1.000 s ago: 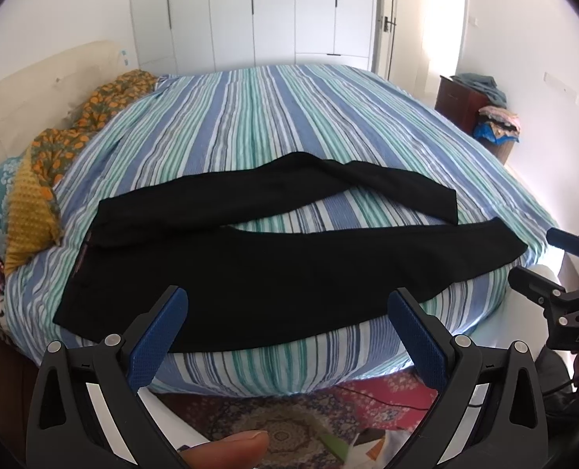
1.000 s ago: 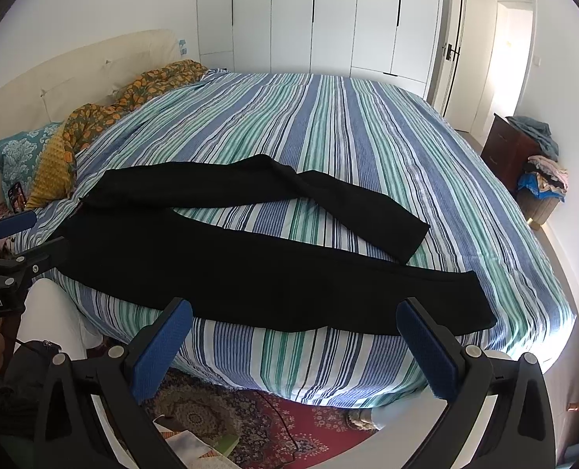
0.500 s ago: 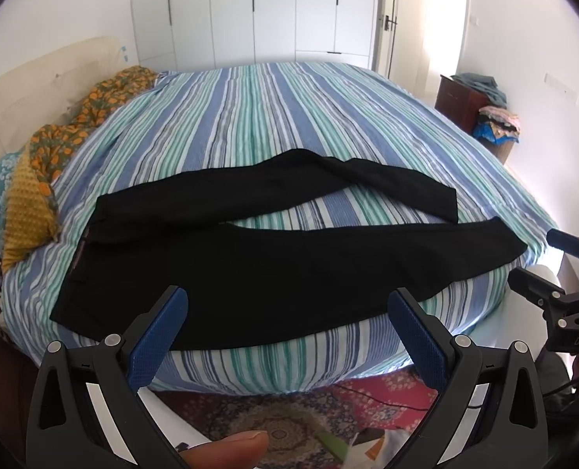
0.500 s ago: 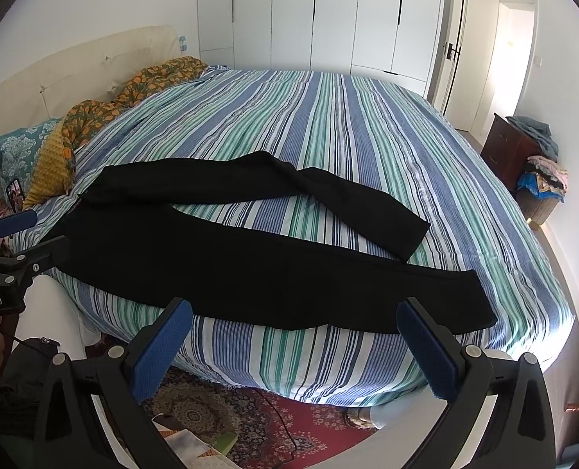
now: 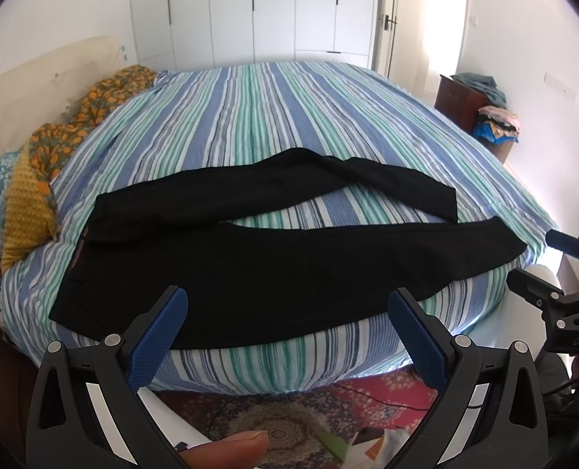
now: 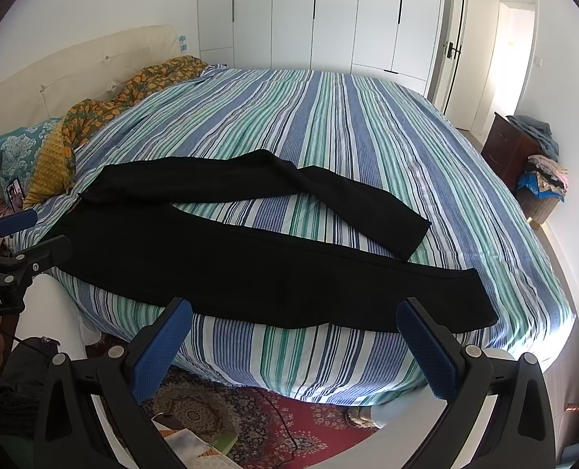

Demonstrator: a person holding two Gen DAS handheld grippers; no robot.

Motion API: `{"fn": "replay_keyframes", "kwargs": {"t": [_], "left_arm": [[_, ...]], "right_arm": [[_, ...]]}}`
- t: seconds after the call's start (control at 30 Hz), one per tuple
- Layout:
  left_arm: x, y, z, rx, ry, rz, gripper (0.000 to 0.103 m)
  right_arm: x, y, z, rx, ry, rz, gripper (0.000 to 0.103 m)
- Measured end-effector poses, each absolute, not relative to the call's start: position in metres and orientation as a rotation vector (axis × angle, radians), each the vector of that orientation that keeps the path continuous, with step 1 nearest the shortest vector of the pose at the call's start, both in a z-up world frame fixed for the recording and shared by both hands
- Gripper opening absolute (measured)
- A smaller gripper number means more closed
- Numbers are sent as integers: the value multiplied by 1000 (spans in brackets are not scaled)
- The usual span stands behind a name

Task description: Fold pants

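Black pants lie spread on the striped bed, waist to the left, legs running right. The near leg lies straight along the bed's front edge; the far leg bends back toward it at the hem. My left gripper hangs open just before the near edge, above the waist-side half, holding nothing. My right gripper is open too, in front of the near leg's lower half. Each gripper shows at the side of the other's view: the right gripper, the left gripper.
Pillows and an orange patterned blanket are heaped at the headboard on the left. A phone lies near them. A dark cabinet with piled clothes stands at the right. A red patterned rug covers the floor below me.
Both grippers have edged slightly forward and up toward the bed; the pants lie as before.
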State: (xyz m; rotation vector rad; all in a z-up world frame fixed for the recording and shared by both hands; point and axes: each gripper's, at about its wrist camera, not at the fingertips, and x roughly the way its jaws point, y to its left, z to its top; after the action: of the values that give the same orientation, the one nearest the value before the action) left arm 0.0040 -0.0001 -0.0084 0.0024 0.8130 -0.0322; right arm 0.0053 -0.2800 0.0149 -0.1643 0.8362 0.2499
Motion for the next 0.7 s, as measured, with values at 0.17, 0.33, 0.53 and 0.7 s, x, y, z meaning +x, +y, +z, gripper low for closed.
{"fn": "replay_keyframes", "kwargs": {"t": [0.17,0.33,0.53,0.7], "left_arm": [[4,0,-9,2,815,-34,102],[4,0,-9,1,814,-33,102],[3,-1,-10,5,812,-36,102],[3,-2,-11,5,812,-36,102]], "right_arm": [[5,-280,15,-164,837,250,103],[5,-281,13,-163,839,250,103],[5,-281,13,-163,841,250,103],[5,-281,12,-162,842,249,103]]}}
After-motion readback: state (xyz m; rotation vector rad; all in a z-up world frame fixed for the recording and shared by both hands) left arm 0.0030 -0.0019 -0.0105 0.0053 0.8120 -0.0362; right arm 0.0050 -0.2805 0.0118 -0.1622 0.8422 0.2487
